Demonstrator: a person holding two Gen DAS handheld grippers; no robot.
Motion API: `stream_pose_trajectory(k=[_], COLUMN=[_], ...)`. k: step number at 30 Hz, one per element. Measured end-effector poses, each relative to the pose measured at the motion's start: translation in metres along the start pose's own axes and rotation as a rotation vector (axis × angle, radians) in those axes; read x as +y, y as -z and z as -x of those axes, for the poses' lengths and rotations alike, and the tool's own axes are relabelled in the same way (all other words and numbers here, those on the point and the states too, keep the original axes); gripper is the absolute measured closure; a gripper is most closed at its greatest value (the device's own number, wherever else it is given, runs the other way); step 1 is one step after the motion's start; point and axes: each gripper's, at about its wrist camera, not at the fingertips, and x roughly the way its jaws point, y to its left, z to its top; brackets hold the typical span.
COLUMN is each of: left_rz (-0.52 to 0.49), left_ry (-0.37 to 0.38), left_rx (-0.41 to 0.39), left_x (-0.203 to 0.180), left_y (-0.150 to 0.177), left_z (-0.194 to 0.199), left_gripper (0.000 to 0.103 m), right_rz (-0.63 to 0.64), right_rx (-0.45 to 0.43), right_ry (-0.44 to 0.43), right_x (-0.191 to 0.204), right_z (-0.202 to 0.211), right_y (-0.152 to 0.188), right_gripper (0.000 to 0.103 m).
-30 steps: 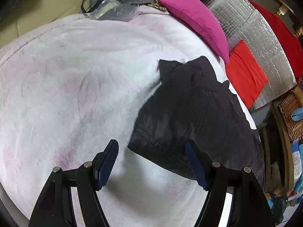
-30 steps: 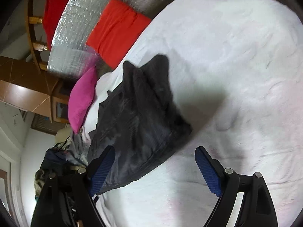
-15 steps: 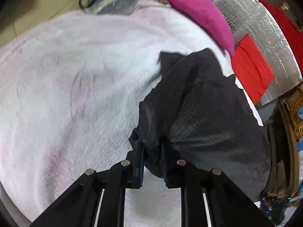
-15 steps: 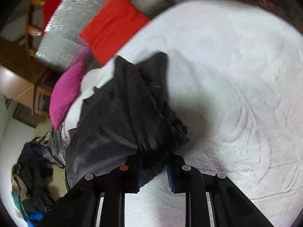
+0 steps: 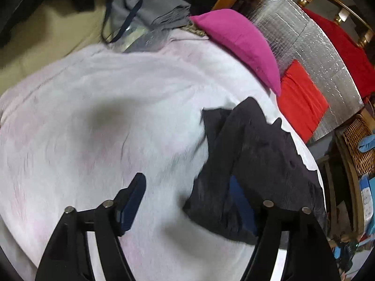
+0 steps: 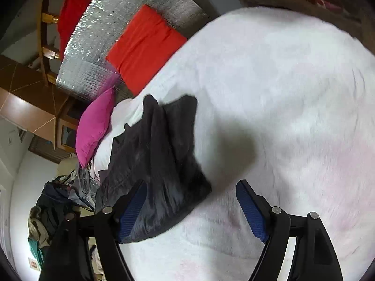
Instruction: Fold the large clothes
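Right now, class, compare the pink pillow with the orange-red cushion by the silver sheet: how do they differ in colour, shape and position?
The pink pillow is magenta; the orange-red cushion is bright orange-red. The pillow looks plump and tapers to a corner; the cushion looks flatter and more rectangular. The pillow lies at the edge of the white blanket; the cushion sits off it, against the silver sheet. Both are plain, single-colour soft furnishings, apart from the black garment.

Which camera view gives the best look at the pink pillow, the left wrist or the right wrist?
The left wrist view. There the pink pillow appears large, near the top, with its upper face and long edge visible against the white blanket. In the right wrist view the pink pillow appears smaller, at the left beyond the dark garment.
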Motion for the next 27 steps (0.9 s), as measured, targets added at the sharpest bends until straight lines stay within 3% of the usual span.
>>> stream_pose_trajectory(k=[4,8,14,18,27], left_rz=[-0.136,-0.206,-0.223,-0.214,-0.202], left_ry=[0.047,0.09,0.139,0.156,0.21], left_rx=[0.068,0.155,0.214,0.215,0.296], left_x=[-0.025,-0.041,-0.047,-0.042,-0.04], left_y=[-0.03,-0.041,-0.051,-0.053,-0.051], left_z=[-0.035,-0.068,-0.097,-0.104,-0.135], left_gripper=[0.022,0.022,0.022,0.022,0.022], right_rz=[0.081,0.154,0.168,0.181,0.217], right_rx=[0.067,0.146,0.217,0.245,0.296], right_ry=[-0.011,-0.008,-0.02,-0.033,-0.036], right_x=[0.016,0.033,0.037,0.037,0.039], right_z=[-0.02,-0.055,-0.097,-0.11,-0.129], right_y=[-0.027,-0.044,-0.052,-0.053,-0.055], right_gripper=[0.021,0.021,0.021,0.021,0.021])
